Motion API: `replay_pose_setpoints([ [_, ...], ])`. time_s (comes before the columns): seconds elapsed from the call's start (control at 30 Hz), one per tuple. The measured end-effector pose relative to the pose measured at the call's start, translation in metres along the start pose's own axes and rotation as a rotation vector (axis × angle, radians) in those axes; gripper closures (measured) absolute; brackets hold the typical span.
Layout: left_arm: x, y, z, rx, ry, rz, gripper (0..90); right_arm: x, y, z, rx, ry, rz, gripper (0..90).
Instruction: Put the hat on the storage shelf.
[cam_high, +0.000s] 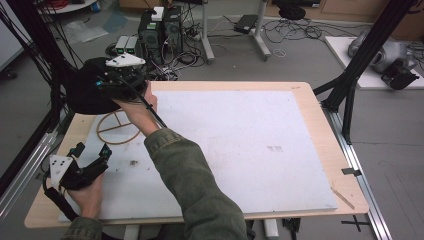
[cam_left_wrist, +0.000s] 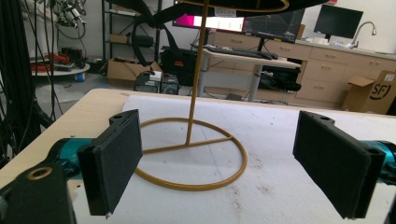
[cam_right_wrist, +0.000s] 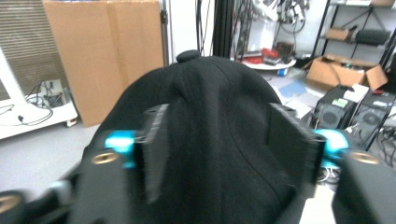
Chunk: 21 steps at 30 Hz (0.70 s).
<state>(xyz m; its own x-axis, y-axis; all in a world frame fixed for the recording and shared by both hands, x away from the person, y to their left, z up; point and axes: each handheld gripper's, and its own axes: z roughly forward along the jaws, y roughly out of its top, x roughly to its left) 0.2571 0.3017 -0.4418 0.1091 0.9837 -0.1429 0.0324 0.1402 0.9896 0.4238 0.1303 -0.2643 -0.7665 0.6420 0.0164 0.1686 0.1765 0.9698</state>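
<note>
Black cap (cam_high: 90, 92) sits on top of the gold wire stand (cam_high: 117, 127) at the far left of the white board (cam_high: 250, 150). In the high view the cap hides the stand's upper part, and the ring base with its cross bar shows on the board just below it. My right gripper (cam_high: 107, 82) is up at the cap, arm crossing over from the right side of the table (cam_high: 320, 115). In the right gripper view the cap's crown (cam_right_wrist: 210, 107) with its top button fills the space ahead; my two jaws stand apart on either side of the fabric, blurred. I read them as released: pads spread, not pinching the cloth, though the cap bulges between them. Cannot tell if a pad brushes the fabric.

My left gripper (cam_high: 90, 160) rests low at the near left corner of the board, well apart from the cap. In the left gripper view both pads (cam_left_wrist: 114, 161) are wide apart with nothing between them; they face the stand's ring base (cam_left_wrist: 196, 154) and its upright rod, which rises to the upper ring at the top edge. Base lies flat on the board, rod upright.

Computer towers (cam_high: 160, 30) and cables sit on the floor beyond the table.
</note>
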Motion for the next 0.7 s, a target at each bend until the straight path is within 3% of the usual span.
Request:
replay_pose_setpoints([
  [0.1, 0.000, 0.000, 0.000, 0.001, 0.000, 0.000, 16.0, -0.003, -0.001, -0.005, 0.001, 0.008, -0.001, 21.2],
  [0.2, 0.000, 0.000, 0.000, 0.000, 0.001, 0.000, 16.0, -0.010, -0.005, -0.019, -0.048, -0.008, -0.016, 14.0],
  [0.37, 0.000, 0.000, -0.001, 0.003, -0.002, -0.007, 15.9, -0.028, -0.011, -0.039, -0.061, -0.031, 0.015, 13.6],
  [0.67, -0.001, 0.000, -0.002, 0.006, -0.001, -0.021, 15.9, -0.074, -0.032, -0.087, -0.048, -0.102, 0.080, 13.6],
  [0.7, -0.001, 0.001, -0.002, 0.005, -0.001, -0.022, 15.9, -0.074, -0.032, -0.087, -0.048, -0.102, 0.080, 13.6],
])
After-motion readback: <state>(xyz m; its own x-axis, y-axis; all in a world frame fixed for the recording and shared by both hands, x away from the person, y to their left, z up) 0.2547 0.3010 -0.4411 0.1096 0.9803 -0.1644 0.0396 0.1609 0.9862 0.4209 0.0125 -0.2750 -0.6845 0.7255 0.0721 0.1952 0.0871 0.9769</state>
